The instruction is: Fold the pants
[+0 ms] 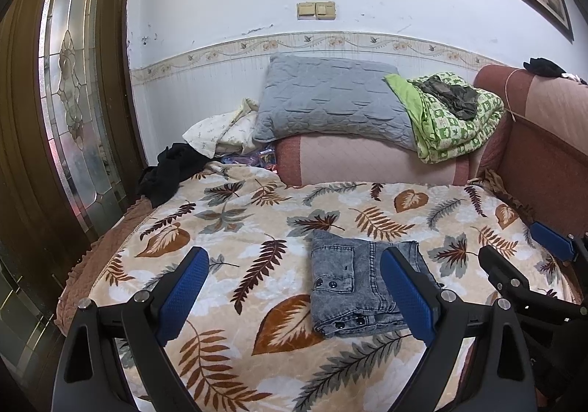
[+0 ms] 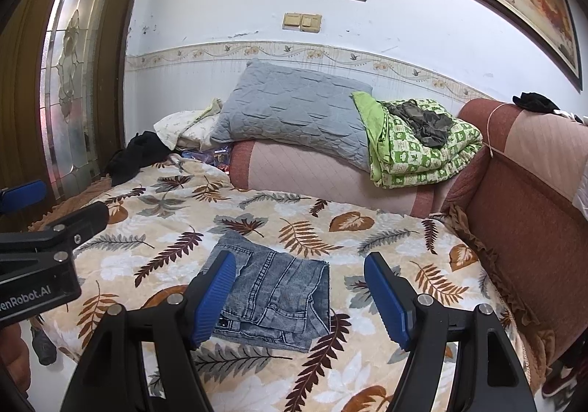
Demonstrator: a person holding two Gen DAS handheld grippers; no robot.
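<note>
A pair of grey-blue denim pants (image 1: 349, 287) lies folded into a small rectangle on the leaf-patterned blanket (image 1: 235, 228). In the left wrist view my left gripper (image 1: 294, 290) hovers above the blanket, open, its blue pads wide apart; the pants lie below, toward its right pad, untouched. In the right wrist view the same pants (image 2: 279, 298) rest between and slightly left of my right gripper (image 2: 299, 296), also open with nothing pinched. The right gripper (image 1: 514, 257) shows at the right edge of the left view, and the left gripper's black body at the left edge of the right view.
A grey quilted pillow (image 1: 330, 99) and a folded green blanket (image 1: 452, 118) rest on the pink sofa arm (image 1: 367, 158) behind. Dark clothing (image 1: 169, 169) sits at the blanket's far left corner. A wooden glass door (image 1: 73, 99) stands left; the sofa back (image 2: 533, 191) rises right.
</note>
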